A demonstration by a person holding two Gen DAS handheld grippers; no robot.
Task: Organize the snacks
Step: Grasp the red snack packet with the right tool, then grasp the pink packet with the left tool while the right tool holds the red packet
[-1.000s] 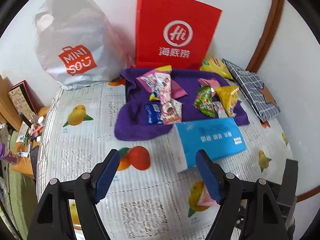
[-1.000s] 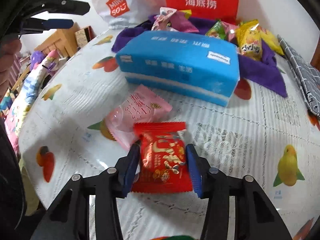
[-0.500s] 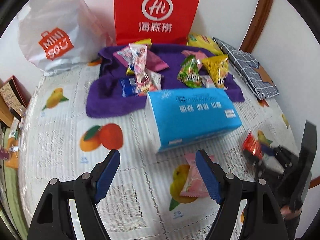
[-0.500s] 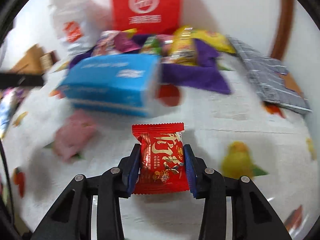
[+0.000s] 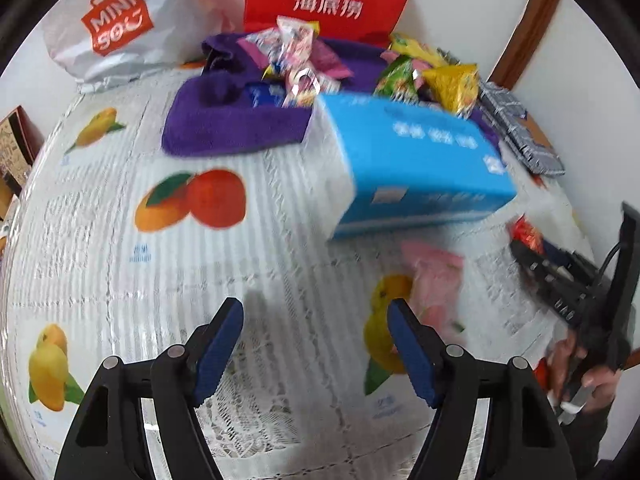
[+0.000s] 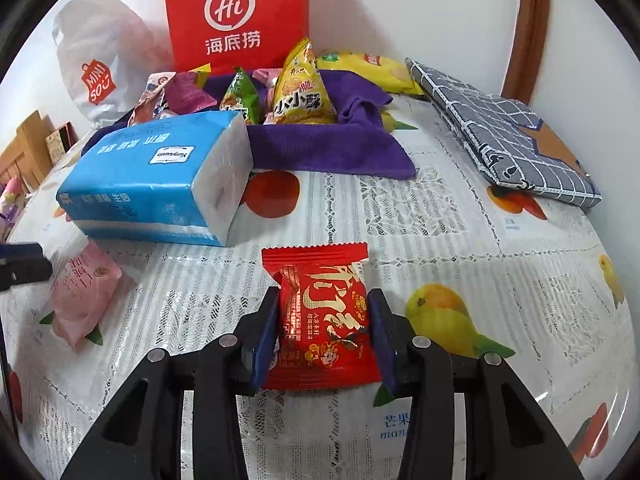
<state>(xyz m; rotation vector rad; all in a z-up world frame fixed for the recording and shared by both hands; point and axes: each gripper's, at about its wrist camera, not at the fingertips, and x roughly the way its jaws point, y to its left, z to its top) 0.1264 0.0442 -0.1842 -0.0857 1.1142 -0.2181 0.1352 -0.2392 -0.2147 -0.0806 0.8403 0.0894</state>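
While the right gripper is clamping a red packet between both pads, the packet is standing upright in the jaws above the fruit-print tablecloth, near the camera and well short of the snack pile. The left gripper is hanging open over the cloth with nothing between its blue pads. A pink packet is lying flat on the tablecloth to the left of the red one, apart from it; in the left view it is blurred, sitting just beyond the right pad. A blue tissue pack is lying on the cloth beyond the pink packet, its far edge touching a purple towel. The towel is carrying the other snacks: a yellow bag standing tilted, a green bag just left of it, and pink and purple wrappers further left. A yellow chip bag is lying at the towel's far right edge. A red paper bag is standing upright against the wall behind the towel, with a white Miniso bag to its left. A grey checked cloth is lying folded at the right. In the left view the right gripper is showing at the right edge, held in a hand, red packet at its tip.
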